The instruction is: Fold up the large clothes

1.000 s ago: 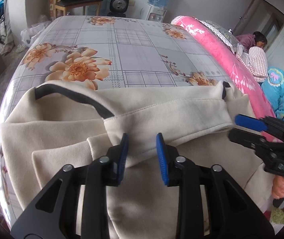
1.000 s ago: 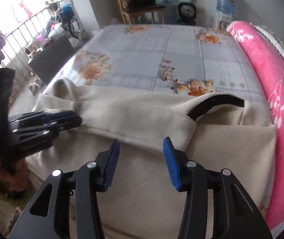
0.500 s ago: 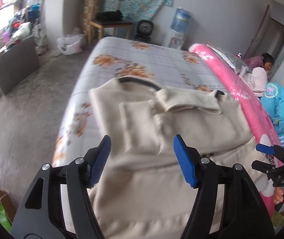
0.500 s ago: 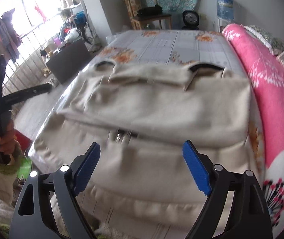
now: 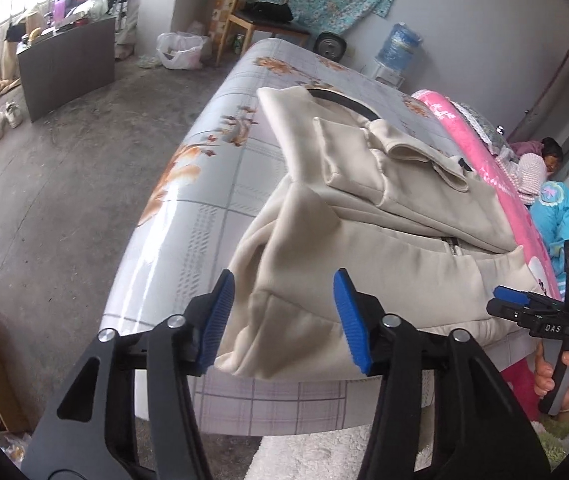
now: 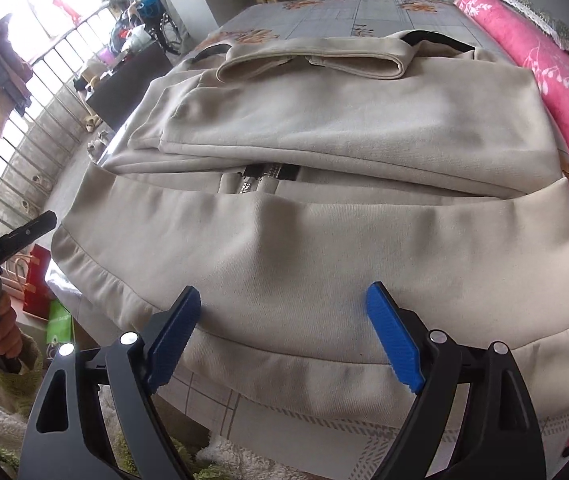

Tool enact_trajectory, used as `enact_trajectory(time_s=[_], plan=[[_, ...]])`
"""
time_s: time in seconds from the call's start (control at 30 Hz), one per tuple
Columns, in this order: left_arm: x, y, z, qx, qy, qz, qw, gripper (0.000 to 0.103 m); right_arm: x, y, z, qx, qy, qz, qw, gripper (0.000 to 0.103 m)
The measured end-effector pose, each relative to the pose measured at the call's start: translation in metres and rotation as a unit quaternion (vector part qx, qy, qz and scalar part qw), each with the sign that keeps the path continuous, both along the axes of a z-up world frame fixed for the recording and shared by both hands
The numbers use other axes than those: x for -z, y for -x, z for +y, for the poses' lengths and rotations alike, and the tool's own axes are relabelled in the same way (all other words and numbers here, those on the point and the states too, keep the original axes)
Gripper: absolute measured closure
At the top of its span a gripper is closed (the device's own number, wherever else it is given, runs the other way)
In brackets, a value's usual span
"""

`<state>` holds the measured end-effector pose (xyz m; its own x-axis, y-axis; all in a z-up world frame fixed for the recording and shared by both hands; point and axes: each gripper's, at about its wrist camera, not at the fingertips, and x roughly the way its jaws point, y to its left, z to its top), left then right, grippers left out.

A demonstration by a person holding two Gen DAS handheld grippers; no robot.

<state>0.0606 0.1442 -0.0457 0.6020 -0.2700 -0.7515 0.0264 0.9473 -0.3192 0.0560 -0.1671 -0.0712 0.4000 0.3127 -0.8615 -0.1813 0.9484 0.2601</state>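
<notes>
Cream jacket (image 6: 324, 240) — partly folded, sleeves tucked — lying on bed.

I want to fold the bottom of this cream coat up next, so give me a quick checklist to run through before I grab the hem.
1. Sleeves folded in over the cream coat: ok.
2. Hem hangs over the bed edge within reach: ok.
3. Right gripper open, above the hem, holding nothing: ok.
4. Left gripper at the hem's left corner, jaws closing, pads not yet on cloth: ok.
5. Hem flat: not ok, the left corner is bunched.
6. Zipper closed: cannot tell.
</notes>
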Motion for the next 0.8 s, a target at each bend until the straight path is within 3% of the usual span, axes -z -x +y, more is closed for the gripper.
enact_trajectory(time_s=[0.27, 0.43, 0.6, 0.8], plan=[[0.022, -0.026, -0.009, 0.005, -0.024, 0.055, 0.9982, 0.067, 0.0, -0.002, 0.004, -0.004, 0.009, -0.003, 1.0, 0.018], [0.025, -0.031, -0.006, 0.008, -0.02, 0.055, 0.9982, 0.068, 0.0, -0.004, 0.006, -0.007, 0.015, -0.004, 1.0, 0.016], [0.015, -0.024, 0.0, 0.05, 0.048, 0.025, 0.9973, 0.069, 0.0, -0.004, 0.006, -0.007, 0.019, -0.003, 1.0, 0.016], [0.019, -0.034, -0.001, 0.056, 0.064, 0.028, 0.996, 0.069, 0.0, -0.005, 0.007, -0.01, 0.02, -0.003, 1.0, 0.016]])
